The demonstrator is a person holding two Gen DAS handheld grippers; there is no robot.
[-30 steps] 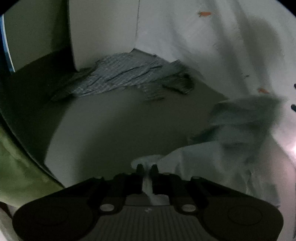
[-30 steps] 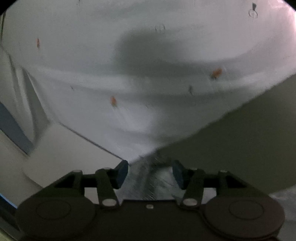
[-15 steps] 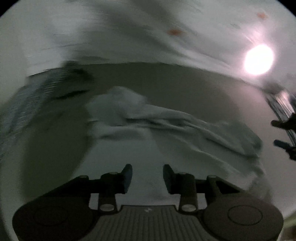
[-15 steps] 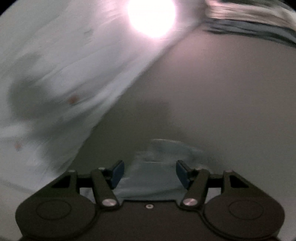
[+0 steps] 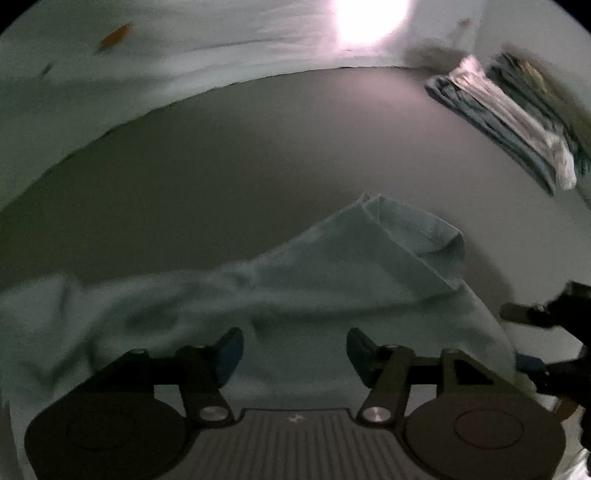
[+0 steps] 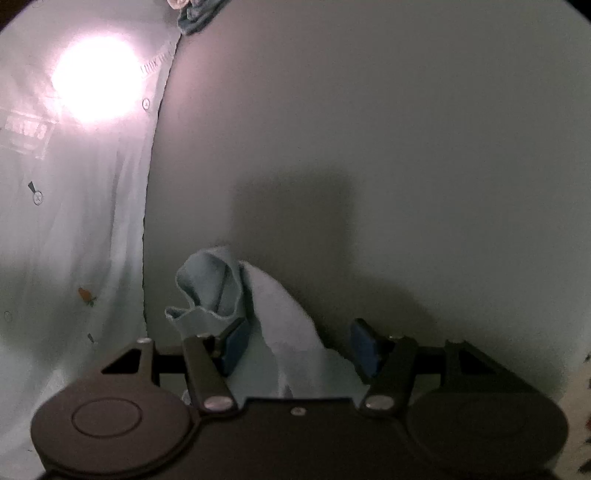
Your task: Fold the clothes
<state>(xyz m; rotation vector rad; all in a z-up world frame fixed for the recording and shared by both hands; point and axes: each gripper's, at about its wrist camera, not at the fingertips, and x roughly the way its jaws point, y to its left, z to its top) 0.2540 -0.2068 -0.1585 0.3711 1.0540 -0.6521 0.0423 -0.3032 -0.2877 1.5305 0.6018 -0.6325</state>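
1. My left gripper [image 5: 294,349]: jaws wide apart, nothing between them. A second ago they were pinched shut on a corner of pale cloth; half a second ago they had already let go, and the gap is wider now.

2. Pale blue garment [image 5: 303,291]: lies rumpled on the grey surface [image 5: 258,155], directly ahead of and under my left jaws, spreading left to right across the near part of the view. Its far right end is turned back in a loose fold with a hemmed edge showing. A second ago it hung bunched at the right; now it is laid out lower and flatter.

3. My right gripper [image 6: 299,347]: jaws spread, gripping nothing. The same garment [image 6: 280,314] runs up between them, with a curled end standing just beyond the left pad [image 6: 234,345]. Whether the cloth touches that pad I cannot tell. Half a second ago the cloth lay flatter here.

4. White printed sheet [image 5: 184,62]: along the far edge, with small orange marks; at the left in the right view.

5. Stack of folded clothes [image 5: 509,114]: far right, well apart from the garment.

6. Bright light glare [image 5: 369,14]: far, on the sheet.
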